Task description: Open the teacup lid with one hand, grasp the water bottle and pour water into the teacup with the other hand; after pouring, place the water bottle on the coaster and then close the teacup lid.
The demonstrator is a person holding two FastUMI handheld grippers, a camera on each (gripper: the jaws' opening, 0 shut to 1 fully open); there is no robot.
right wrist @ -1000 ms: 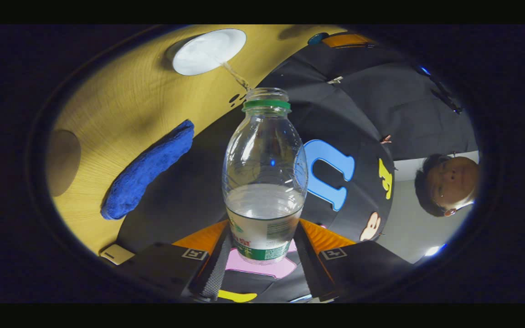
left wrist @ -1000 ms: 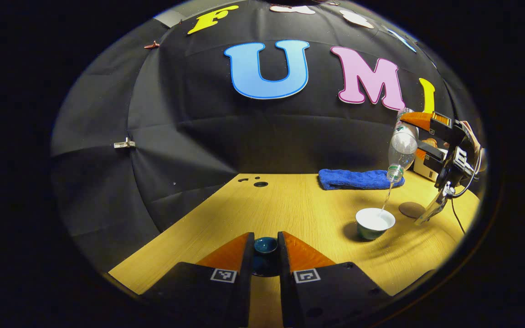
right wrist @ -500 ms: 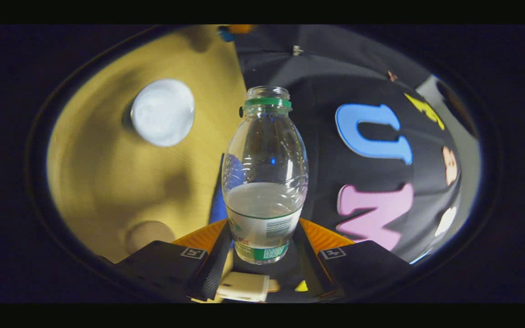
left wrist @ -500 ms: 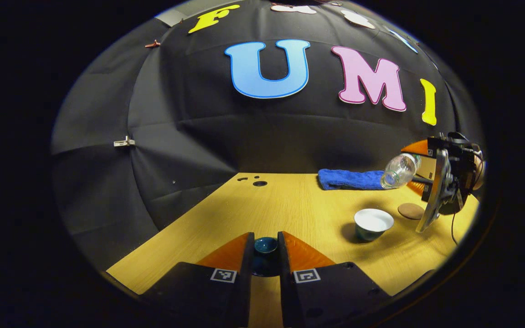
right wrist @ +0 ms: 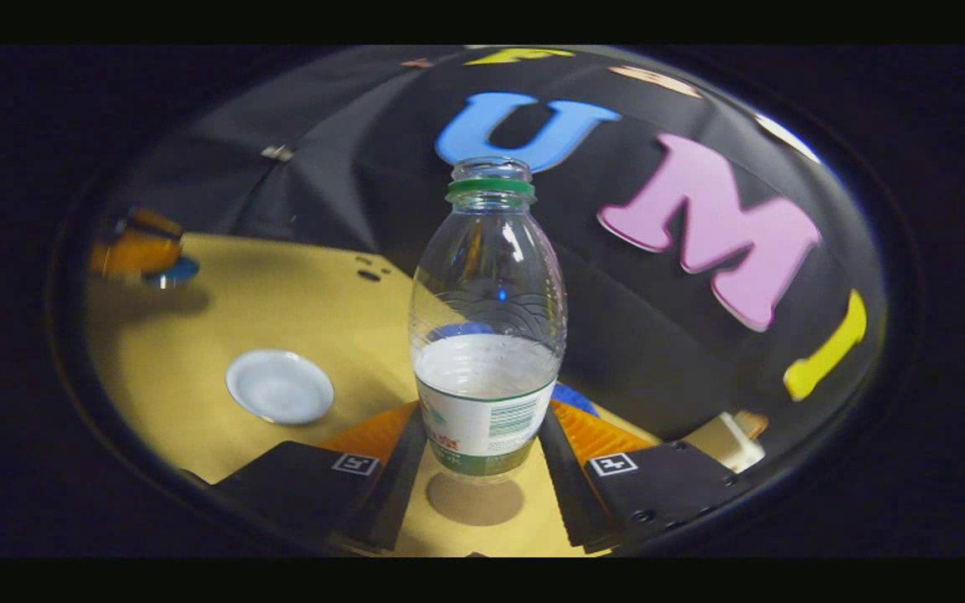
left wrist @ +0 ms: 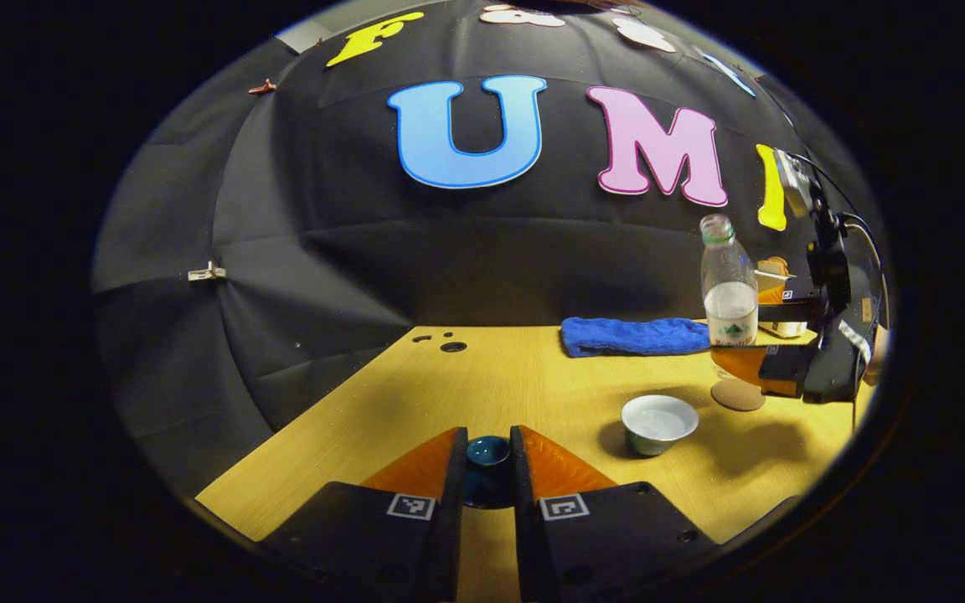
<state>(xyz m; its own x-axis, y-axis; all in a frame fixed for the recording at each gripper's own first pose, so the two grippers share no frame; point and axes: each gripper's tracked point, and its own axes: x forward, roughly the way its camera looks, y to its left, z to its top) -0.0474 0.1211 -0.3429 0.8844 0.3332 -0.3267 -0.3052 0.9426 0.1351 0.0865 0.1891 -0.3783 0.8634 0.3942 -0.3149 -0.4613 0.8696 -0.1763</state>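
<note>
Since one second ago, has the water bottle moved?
Yes. In the left gripper view the water bottle has swung from tilted, mouth-down over the teacup to upright, and shifted right, above the coaster.

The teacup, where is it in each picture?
Left gripper view: the teacup sits on the table, right of middle, lid off, just left of the coaster.
Right gripper view: the teacup is at lower left, left of the bottle that the right claw holds.
Shared landmark: the bottle, upright above the coaster in both views.
</note>
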